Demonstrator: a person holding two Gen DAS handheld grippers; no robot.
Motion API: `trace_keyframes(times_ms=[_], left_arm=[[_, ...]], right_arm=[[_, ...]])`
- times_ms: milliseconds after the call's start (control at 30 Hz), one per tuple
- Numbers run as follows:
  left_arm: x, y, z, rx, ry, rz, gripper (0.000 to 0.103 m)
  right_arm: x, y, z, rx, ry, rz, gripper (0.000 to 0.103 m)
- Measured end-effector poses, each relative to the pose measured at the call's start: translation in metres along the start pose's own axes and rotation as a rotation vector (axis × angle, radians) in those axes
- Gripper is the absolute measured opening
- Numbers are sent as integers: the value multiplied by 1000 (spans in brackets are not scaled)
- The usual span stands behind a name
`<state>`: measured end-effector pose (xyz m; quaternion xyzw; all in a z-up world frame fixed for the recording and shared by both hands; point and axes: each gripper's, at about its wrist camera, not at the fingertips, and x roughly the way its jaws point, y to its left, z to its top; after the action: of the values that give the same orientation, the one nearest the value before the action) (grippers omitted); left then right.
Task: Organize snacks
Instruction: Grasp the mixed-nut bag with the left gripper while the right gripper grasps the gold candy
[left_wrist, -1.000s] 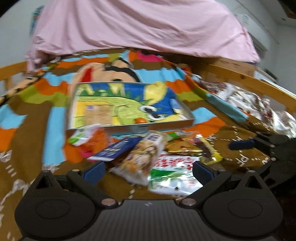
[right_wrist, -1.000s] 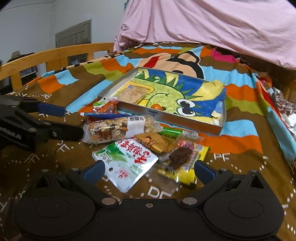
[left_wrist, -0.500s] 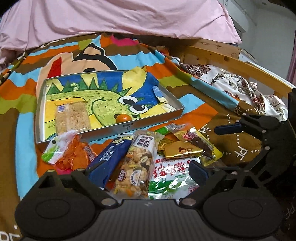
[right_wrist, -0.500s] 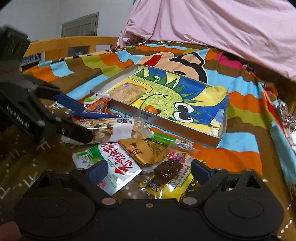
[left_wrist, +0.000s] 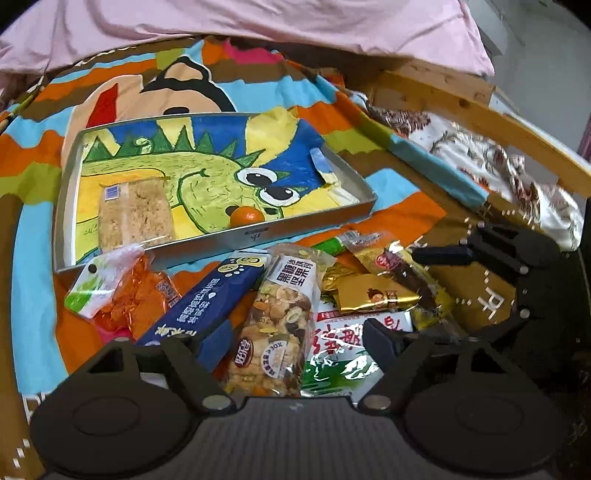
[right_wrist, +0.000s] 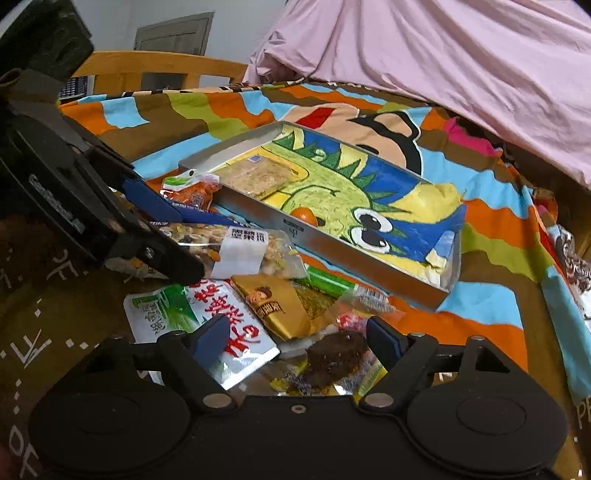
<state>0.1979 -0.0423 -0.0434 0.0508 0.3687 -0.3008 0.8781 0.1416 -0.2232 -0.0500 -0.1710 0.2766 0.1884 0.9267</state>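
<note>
A metal tray (left_wrist: 364, 208) with a dinosaur drawing holds a pale cracker packet (left_wrist: 135, 214) and a small orange (left_wrist: 246, 216). Loose snacks are piled in front of it. My left gripper (left_wrist: 299, 343) hangs low over the pile with its jaws closing. A clear nut bar (left_wrist: 280, 317) lies between the fingers, which do not press it, and a navy bar (left_wrist: 207, 302) lies by the left one. My right gripper (right_wrist: 297, 339) is closing too, over a brown cake in a yellow wrapper (right_wrist: 334, 356), a gold packet (right_wrist: 273, 306) and a white and green packet (right_wrist: 207, 317). Nothing is gripped.
An orange packet (left_wrist: 133, 295) lies at the pile's left end. The snacks rest on a striped cartoon blanket (left_wrist: 402, 218), with a pink quilt (left_wrist: 258, 18) heaped behind. A wooden bed rail (left_wrist: 480, 110) runs on the right. The right gripper (left_wrist: 461, 266) reaches in beside the pile.
Both grippers have moved in closer and lower over the snack pile, and the fingers of each now stand nearer together. The snacks and tray have not moved.
</note>
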Motion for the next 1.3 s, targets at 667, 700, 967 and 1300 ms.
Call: trace_keyframes(times_ms=[667, 700, 967, 1300], left_arm=[[19, 1, 10, -22, 96, 60, 47], [18, 1, 9, -22, 97, 61, 47], [23, 0, 11, -54, 93, 68, 47], [16, 2, 5, -65, 95, 68, 45]], right_arm=[[1, 28, 1, -324, -49, -136, 60], [1, 28, 0, -325, -49, -137, 60], [13, 35, 5, -425, -66, -172, 69], [-1, 18, 0, -326, 0, -139, 55]])
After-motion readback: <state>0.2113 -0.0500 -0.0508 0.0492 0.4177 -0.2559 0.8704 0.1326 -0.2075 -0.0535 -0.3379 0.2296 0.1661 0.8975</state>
